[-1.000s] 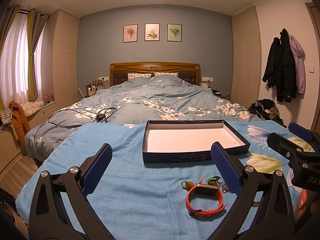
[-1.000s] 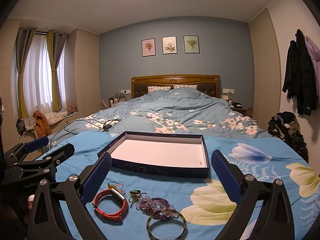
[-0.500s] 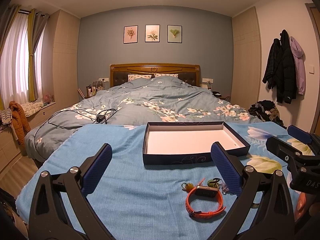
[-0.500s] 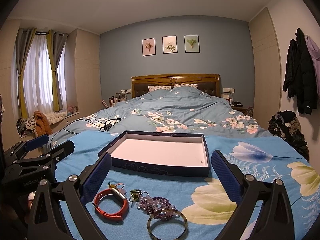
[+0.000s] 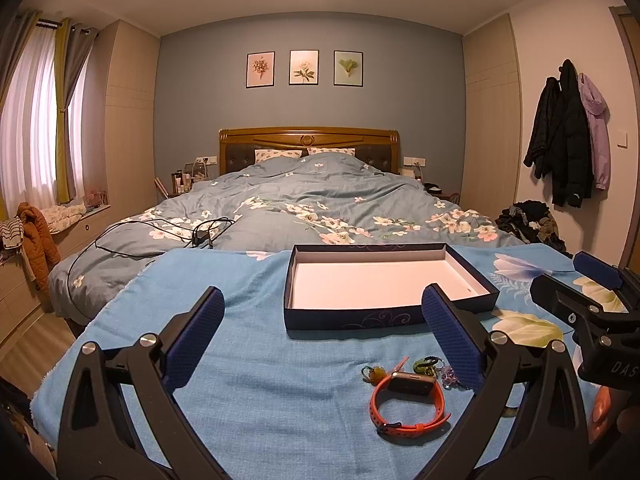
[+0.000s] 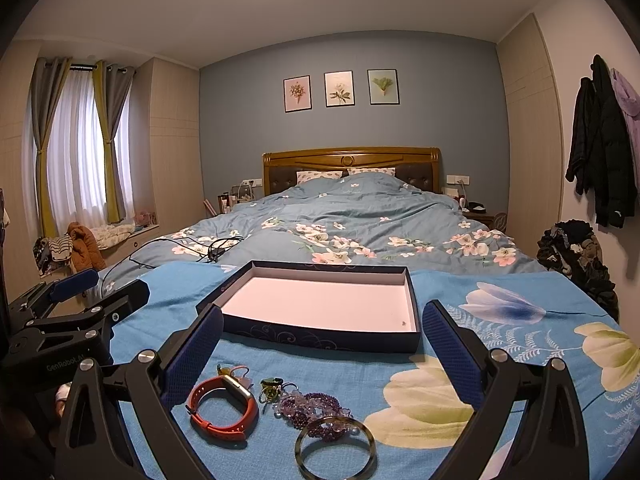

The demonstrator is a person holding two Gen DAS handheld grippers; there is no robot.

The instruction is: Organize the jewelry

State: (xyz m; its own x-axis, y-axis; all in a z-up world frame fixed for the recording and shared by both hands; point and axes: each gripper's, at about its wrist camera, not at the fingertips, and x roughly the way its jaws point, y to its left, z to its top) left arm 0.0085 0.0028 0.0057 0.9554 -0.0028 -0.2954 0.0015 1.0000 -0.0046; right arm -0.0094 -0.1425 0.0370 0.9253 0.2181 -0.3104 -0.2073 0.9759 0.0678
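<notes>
A blue floral cloth (image 6: 520, 344) covers the table at the foot of a bed (image 6: 360, 220); 3 framed prints (image 6: 340, 89) hang above. The jewelry (image 6: 308, 404) lies before an empty box (image 6: 320, 338). Both grippers' fingers stand apart: left gripper (image 5: 320, 336), right gripper (image 6: 320, 344).

Between the spread fingers (image 5: 452, 336) of the left gripper (image 5: 322, 332), a broad patch of bare blue cloth (image 5: 256, 376) fills the lower middle of the frame, open up to the near wall of the box (image 5: 352, 316). The box interior is bare. In the lower right the orange watch (image 5: 408, 404) and small trinkets (image 5: 424, 364) crowd the cloth beside the right-hand finger. In the right wrist view, watch, purple beads (image 6: 312, 404) and bangle (image 6: 336, 446) fill the lower centre between the right gripper (image 6: 320, 344) fingers, while the flowered cloth at lower right lies free.
</notes>
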